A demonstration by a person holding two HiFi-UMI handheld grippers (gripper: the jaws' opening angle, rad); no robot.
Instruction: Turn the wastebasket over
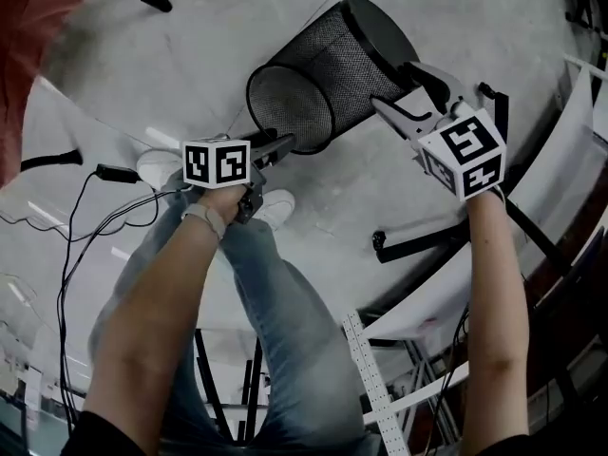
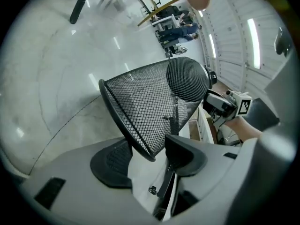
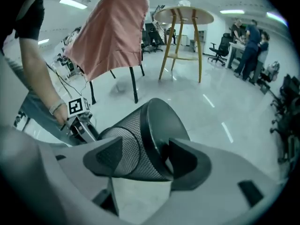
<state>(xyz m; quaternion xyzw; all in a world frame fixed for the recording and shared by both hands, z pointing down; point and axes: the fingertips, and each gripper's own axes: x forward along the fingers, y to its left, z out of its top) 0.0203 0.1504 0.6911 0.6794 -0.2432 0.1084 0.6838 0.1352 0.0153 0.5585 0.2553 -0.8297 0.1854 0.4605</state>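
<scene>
one wastebasket (image 1: 328, 69), two hand-held grippers (image 1: 283, 144) (image 1: 397, 91)

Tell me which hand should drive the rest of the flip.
Right, probably. The right gripper clamps the closed base of the tilted wastebasket, the end that must swing up and over. The left gripper grips only the open rim, so it suits a pivot.

Faded blue jeans (image 1: 285, 331), white shoes (image 1: 277, 207), black short sleeves (image 1: 95, 437). Pale band (image 1: 204, 218) on left wrist. Grey left gripper (image 1: 282, 144) and right gripper (image 1: 394, 85), white cubes (image 1: 217, 162) with black square markers.
</scene>
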